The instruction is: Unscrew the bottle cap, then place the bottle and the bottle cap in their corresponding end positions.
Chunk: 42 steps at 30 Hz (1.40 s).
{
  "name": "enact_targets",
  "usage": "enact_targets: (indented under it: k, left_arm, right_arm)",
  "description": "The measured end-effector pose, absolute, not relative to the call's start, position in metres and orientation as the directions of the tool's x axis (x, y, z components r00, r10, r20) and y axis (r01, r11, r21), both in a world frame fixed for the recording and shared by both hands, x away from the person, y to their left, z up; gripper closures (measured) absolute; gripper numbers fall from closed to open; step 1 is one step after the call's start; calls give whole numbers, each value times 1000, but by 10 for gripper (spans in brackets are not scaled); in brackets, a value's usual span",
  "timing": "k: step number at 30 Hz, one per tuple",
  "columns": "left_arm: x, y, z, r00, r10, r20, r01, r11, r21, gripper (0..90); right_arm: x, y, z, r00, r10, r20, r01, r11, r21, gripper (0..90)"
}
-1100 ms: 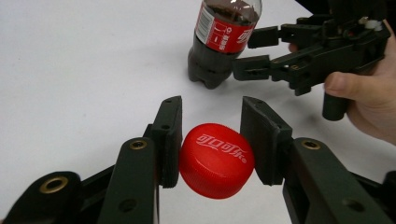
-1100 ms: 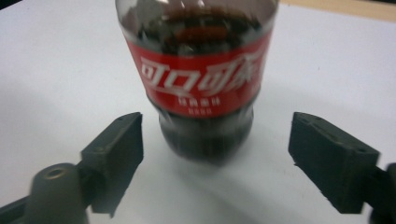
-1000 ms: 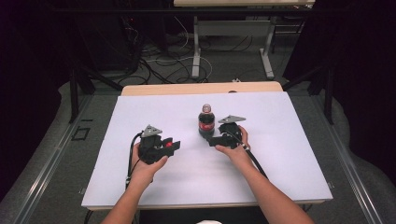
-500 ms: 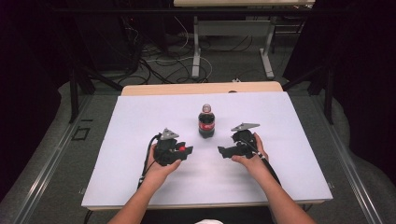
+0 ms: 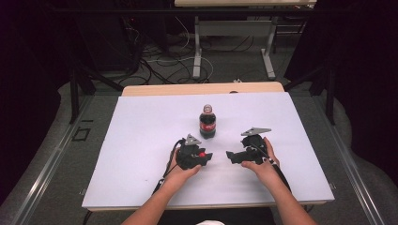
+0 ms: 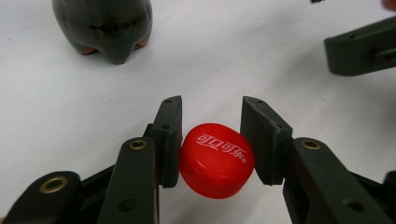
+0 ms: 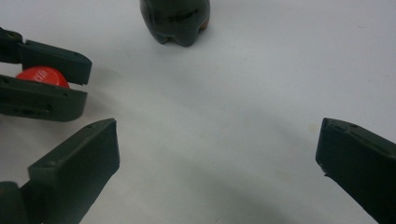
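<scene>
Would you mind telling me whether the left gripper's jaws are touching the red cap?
Touching. In the left gripper view, the left gripper has both jaws pressed against opposite sides of the red cap.

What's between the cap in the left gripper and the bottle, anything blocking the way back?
Nothing visible. The left gripper is shut on the red cap, and bare white table lies between it and the bottle. The right gripper hangs open off to the side, facing the left gripper, not in that path.
</scene>
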State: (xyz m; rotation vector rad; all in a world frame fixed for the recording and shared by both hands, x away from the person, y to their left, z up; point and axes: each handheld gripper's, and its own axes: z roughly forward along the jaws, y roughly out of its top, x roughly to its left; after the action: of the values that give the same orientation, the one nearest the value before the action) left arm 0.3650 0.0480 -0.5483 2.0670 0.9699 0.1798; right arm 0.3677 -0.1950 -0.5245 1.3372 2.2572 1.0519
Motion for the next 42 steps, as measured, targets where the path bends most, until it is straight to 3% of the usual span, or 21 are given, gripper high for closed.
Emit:
enact_targets:
  k: [13, 24, 42]
  left_arm:
    - [361, 38, -561, 723, 676, -144, 549, -435, 713, 597]
    - [361, 38, -563, 726, 672, -147, 541, -425, 726, 587]
    - [364, 55, -555, 704, 690, -171, 549, -376, 746, 355]
  right_arm:
    - [368, -204, -523, -499, 859, 115, 616, 258, 744, 0]
    - [368, -203, -523, -502, 857, 115, 613, 259, 746, 0]
    - [368, -203, -521, -499, 860, 103, 600, 258, 757, 0]
